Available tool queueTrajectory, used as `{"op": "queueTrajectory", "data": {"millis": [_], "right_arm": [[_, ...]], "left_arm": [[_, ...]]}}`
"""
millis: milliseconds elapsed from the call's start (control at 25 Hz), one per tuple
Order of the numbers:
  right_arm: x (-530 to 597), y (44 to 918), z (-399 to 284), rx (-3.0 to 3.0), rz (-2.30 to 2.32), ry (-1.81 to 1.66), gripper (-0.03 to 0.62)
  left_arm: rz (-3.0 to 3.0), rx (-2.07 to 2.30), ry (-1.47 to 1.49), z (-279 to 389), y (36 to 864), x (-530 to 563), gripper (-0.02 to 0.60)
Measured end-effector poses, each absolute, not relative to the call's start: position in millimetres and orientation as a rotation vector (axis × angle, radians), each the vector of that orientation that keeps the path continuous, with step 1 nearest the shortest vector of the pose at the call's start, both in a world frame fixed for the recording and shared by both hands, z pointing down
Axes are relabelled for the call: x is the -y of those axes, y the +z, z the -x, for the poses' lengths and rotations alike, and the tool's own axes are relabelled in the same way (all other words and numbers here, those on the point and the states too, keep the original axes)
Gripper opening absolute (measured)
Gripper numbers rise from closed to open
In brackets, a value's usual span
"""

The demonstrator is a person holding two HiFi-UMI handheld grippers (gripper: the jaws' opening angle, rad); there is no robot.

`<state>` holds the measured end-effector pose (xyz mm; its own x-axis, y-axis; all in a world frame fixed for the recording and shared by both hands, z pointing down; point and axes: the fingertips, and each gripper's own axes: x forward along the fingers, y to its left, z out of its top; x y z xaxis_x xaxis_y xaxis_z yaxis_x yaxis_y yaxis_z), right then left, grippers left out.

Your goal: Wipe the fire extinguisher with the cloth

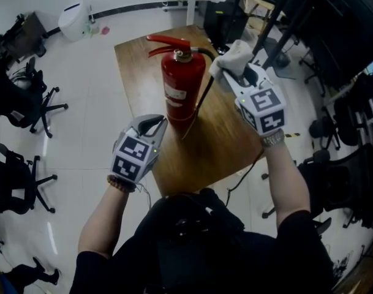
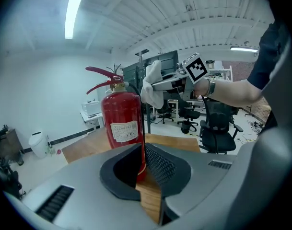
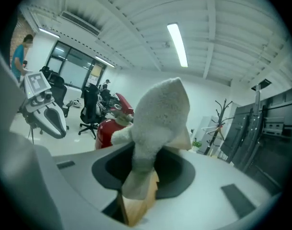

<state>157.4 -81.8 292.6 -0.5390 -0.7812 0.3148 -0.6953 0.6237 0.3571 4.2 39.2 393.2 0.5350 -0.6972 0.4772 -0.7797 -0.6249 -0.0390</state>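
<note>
A red fire extinguisher (image 1: 183, 84) with a black hose stands upright on the wooden table (image 1: 137, 54). My right gripper (image 1: 234, 72) is held up just right of the extinguisher's valve head and is shut on a bunched white cloth (image 1: 233, 55). In the right gripper view the cloth (image 3: 160, 114) fills the jaws, with the extinguisher (image 3: 107, 128) behind it to the left. My left gripper (image 1: 154, 125) is shut and holds nothing, low at the front left of the cylinder. In the left gripper view the extinguisher (image 2: 122, 123) stands close ahead, apart from the jaws.
Black office chairs (image 1: 33, 100) stand on the floor at the left and others (image 1: 333, 127) at the right. A white bin (image 1: 75, 20) sits at the far wall. A coat rack (image 3: 221, 123) is seen in the right gripper view. The table's near edge (image 1: 192, 185) is below my hands.
</note>
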Motion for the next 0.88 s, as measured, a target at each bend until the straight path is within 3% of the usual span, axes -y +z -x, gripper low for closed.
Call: {"op": "queueTrajectory", "data": {"millis": [520, 880], "right_arm": [[112, 256, -123, 2.581, -0.792, -0.434, 0.141], [114, 289, -123, 2.621, -0.586, -0.39, 0.141]], "left_arm": [[-2.428, 1.493, 0.668, -28, 381, -16, 0.012], [-2.323, 1.592, 0.674, -34, 391, -9, 0.012]]}}
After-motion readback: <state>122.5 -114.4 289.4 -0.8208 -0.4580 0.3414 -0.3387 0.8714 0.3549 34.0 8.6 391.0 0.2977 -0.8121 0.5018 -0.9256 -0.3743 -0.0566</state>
